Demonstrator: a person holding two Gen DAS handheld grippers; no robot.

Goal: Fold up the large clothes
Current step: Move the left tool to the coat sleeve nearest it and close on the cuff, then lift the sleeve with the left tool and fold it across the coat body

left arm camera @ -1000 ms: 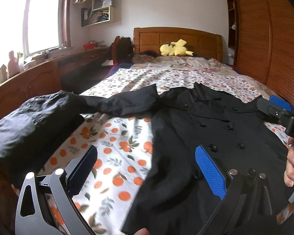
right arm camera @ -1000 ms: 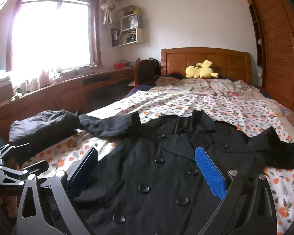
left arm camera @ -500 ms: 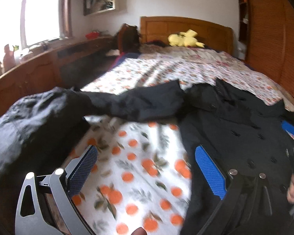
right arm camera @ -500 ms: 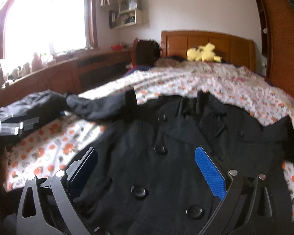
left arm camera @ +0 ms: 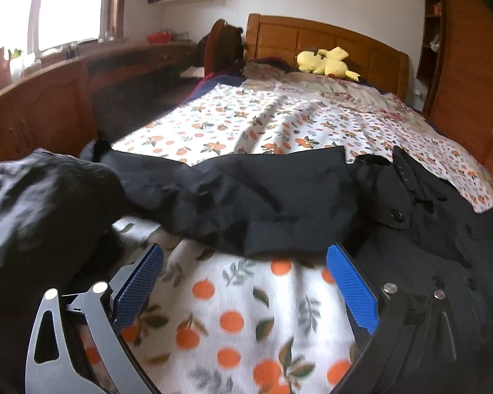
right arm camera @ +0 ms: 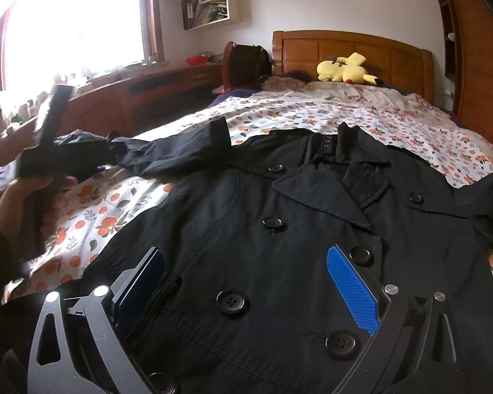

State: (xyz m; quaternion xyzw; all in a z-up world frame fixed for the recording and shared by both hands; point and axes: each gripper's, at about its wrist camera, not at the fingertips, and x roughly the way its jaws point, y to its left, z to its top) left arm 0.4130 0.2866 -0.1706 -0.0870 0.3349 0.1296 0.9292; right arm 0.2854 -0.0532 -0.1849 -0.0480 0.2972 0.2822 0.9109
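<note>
Left wrist view: left gripper [left arm camera: 245, 282] spread, empty; coat sleeve [left arm camera: 246, 197] at 12 o'clock, dark bundle [left arm camera: 39, 203] at 10. Right gripper [right arm camera: 245, 282] spread over one black coat [right arm camera: 279, 229]; one yellow plush [right arm camera: 343, 69] at 1.

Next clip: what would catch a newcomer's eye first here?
A black double-breasted coat lies spread face up across the near end of the orange-print bedspread, one sleeve stretched out sideways. A yellow plush toy rests by the wooden headboard. Both the left gripper and the right gripper hover open.

Left gripper [left arm camera: 245, 282], jaws spread, hangs over the sheet [left arm camera: 233, 321]; black coat [left arm camera: 410, 229] at 2 o'clock.
</note>
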